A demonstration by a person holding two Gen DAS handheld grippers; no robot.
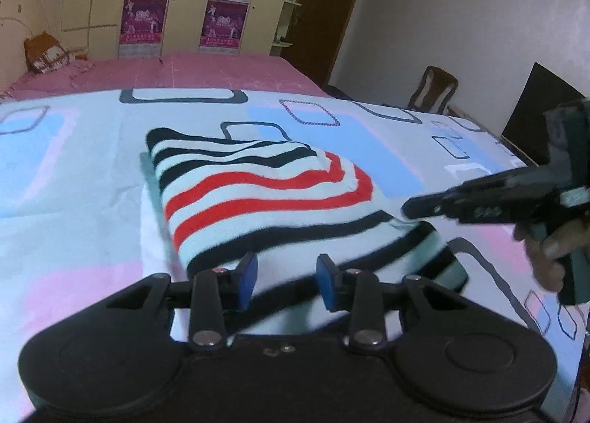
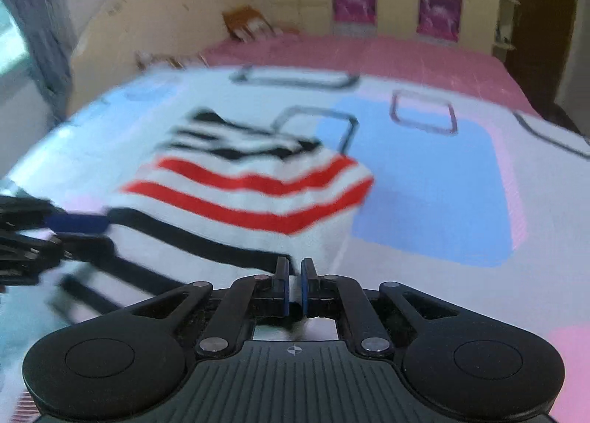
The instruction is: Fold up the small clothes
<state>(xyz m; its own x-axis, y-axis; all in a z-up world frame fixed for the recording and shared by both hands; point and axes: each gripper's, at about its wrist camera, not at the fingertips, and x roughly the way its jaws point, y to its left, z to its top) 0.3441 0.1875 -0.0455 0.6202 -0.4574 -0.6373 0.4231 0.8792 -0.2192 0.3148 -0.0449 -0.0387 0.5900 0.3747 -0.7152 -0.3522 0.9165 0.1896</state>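
striped top [image 1: 258, 194] lies half folded on the bedsheet [image 1: 73, 172]; my right tongs [image 2: 294, 272] pinch its near hem, left tongs [image 1: 285, 272] spread (one more fold left, i reckon).

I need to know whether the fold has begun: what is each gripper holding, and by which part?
The right gripper is shut on the striped garment's near hem edge. The left gripper has the hem between its fingers, but whether it grips cannot be told.
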